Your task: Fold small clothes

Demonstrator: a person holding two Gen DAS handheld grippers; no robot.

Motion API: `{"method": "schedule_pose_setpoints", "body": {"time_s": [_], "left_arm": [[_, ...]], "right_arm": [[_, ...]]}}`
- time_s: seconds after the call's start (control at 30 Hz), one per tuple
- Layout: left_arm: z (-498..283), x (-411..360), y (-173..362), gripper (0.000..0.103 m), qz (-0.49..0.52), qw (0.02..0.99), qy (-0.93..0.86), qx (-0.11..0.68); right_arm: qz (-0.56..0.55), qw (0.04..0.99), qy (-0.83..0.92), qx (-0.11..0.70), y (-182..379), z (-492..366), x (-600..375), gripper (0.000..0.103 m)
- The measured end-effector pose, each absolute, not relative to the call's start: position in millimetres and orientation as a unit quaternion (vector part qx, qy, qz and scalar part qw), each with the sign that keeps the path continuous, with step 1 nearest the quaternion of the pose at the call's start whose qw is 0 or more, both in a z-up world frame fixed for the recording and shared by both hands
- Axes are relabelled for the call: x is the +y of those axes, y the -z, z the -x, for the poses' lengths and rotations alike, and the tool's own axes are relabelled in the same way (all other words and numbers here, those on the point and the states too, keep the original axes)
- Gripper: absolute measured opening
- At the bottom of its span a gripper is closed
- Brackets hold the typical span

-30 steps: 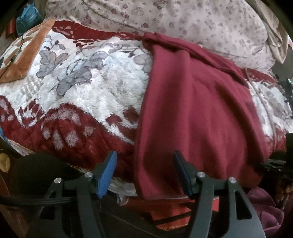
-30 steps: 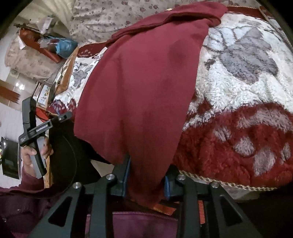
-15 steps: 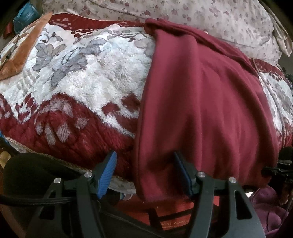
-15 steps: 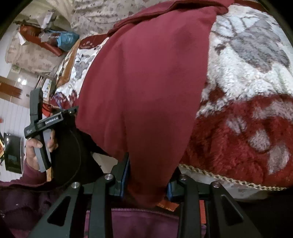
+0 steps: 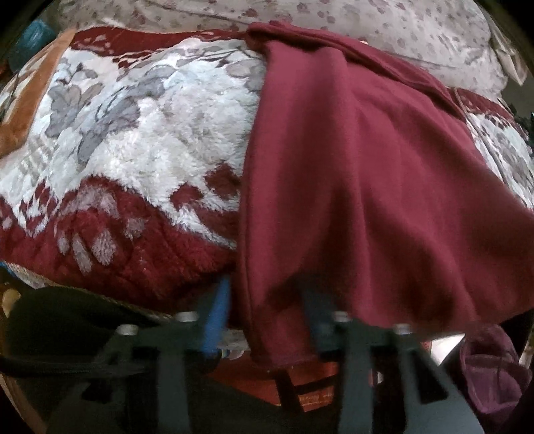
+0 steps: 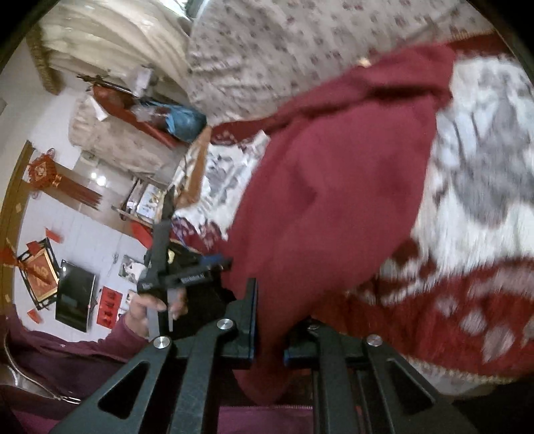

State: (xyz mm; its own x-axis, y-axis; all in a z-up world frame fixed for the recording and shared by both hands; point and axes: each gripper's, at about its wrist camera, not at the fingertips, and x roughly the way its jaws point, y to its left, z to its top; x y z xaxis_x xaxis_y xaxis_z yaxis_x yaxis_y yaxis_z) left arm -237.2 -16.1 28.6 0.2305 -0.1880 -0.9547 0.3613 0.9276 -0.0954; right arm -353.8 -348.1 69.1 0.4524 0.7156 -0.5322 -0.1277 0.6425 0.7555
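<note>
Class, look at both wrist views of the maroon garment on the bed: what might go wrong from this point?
1. The left gripper and right gripper are closing on only the near hem of the maroon garment, so a corner may slip free when lifted.
2. Its far end lies bunched against the floral quilt, so the fold may turn out uneven.
3. The plush blanket may drag on the cloth.

1. A home bedroom: a plush floral blanket (image 5: 140,147) covers a bed, a quilt (image 6: 283,50) behind.
2. Red wall decorations (image 6: 43,173), a curtain (image 6: 110,36), a dark screen (image 6: 75,295).
</note>
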Motion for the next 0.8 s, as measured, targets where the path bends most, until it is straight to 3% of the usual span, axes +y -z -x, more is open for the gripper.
{"method": "schedule_pose_setpoints", "body": {"time_s": [0.03,0.07,0.4,0.8], "left_arm": [[237,-16,-30,0.007,-0.069,0.777,0.184,0.598],[236,-15,-31,0.007,-0.063,0.774,0.191,0.600],[201,-4,-95,0.006,0.047,0.804,0.246,0.539],[125,-36,-126,0.006,0.059,0.840,0.243,0.481]], "right_arm": [[-0.325,0.790,-0.269,0.445,-73,352,-349,0.012],[-0.326,0.790,-0.270,0.443,-76,350,-349,0.012],[-0.356,0.798,-0.267,0.405,-92,319,-376,0.012],[-0.376,0.822,-0.228,0.363,-109,262,-411,0.012]]}}
